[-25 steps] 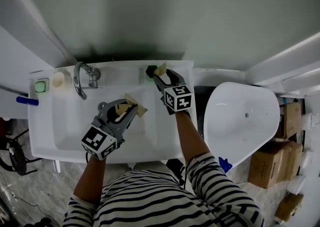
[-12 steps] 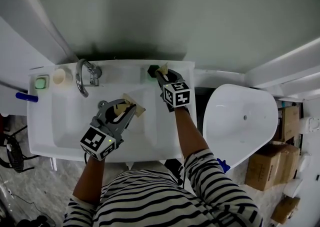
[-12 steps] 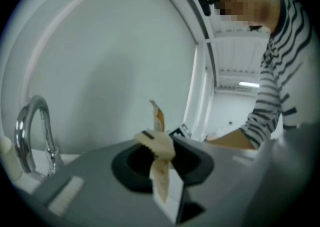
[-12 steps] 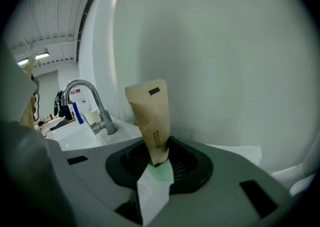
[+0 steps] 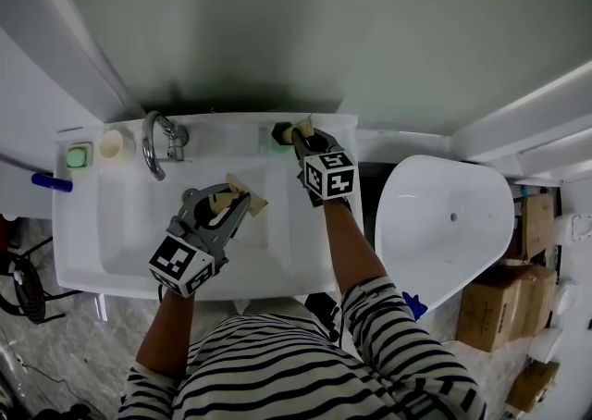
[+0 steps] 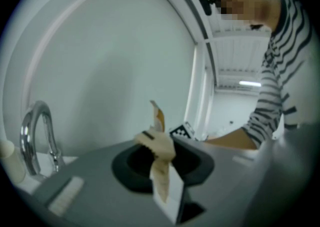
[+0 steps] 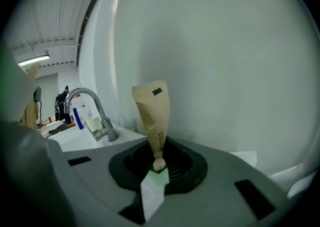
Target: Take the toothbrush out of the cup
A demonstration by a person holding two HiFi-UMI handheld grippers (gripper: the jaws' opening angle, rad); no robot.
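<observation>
A toothbrush in a tan paper wrapper [image 5: 302, 124] stands in a dark green cup [image 5: 280, 134] on the sink's back ledge. My right gripper [image 5: 301, 132] reaches to it; its jaws have just been closing and now pinch the wrapper. In the right gripper view the tan packet [image 7: 152, 116] rises upright between the pads of that gripper [image 7: 157, 163], with green showing beneath it. My left gripper [image 5: 242, 198] hovers over the basin, shut on a second, crumpled tan paper packet [image 6: 159, 156].
A chrome tap [image 5: 153, 145] stands at the back left of the white sink [image 5: 83, 242]. Beside it are a white cup [image 5: 112, 143], a green soap dish [image 5: 78, 156] and a blue item [image 5: 51, 183]. A toilet [image 5: 444, 224] and cardboard boxes [image 5: 499, 307] lie to the right.
The right gripper's jaws have narrowed from wide open to pinching the paper-wrapped toothbrush at the cup. The left gripper and its packet have stayed where they were.
</observation>
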